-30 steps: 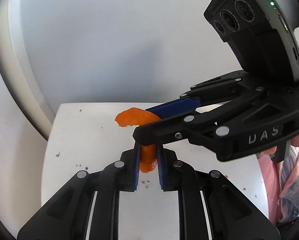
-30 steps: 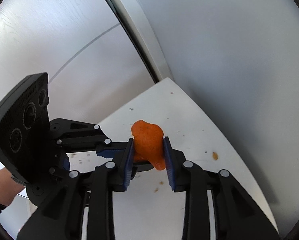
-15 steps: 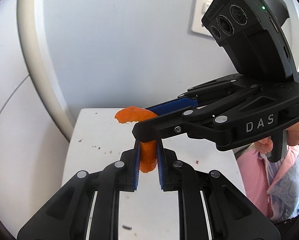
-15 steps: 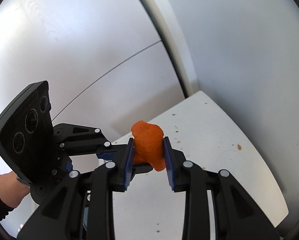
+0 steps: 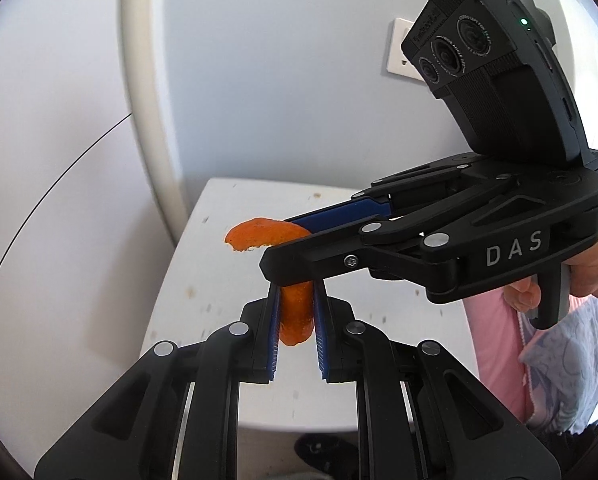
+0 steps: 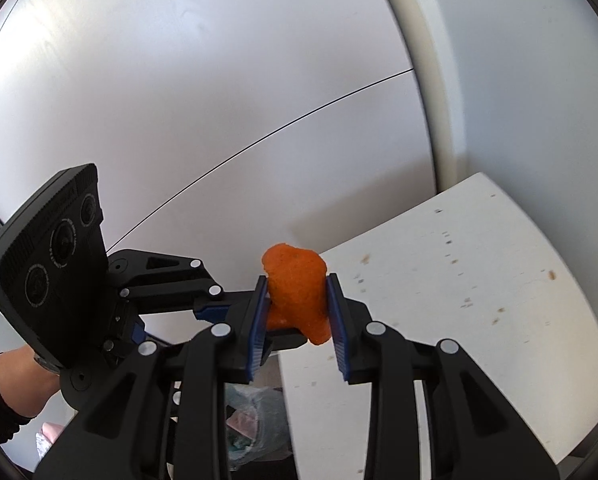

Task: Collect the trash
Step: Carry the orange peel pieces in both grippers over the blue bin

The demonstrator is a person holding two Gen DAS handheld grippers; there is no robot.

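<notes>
An orange peel (image 5: 295, 312) is held in the air above a small white table (image 5: 203, 280). My left gripper (image 5: 295, 308) is shut on its lower end. My right gripper (image 6: 297, 300) is shut on the same orange peel (image 6: 297, 288), coming in from the right in the left wrist view (image 5: 299, 240), with the peel's curled upper end sticking out past its fingertips. The two grippers cross at the peel. In the right wrist view the left gripper (image 6: 235, 308) comes in from the left.
The white table (image 6: 479, 280) has crumbs and small stains, and stands against a pale wall with a white pipe (image 5: 151, 120). A wall socket (image 5: 399, 52) is up right. A plastic trash bag (image 6: 255, 420) sits below the table's edge. Pink and blue cloth (image 5: 559, 360) lies at right.
Both grippers have risen together with the peel, away from the table; the table now looks smaller and lower, and the bag below its edge has come into view.
</notes>
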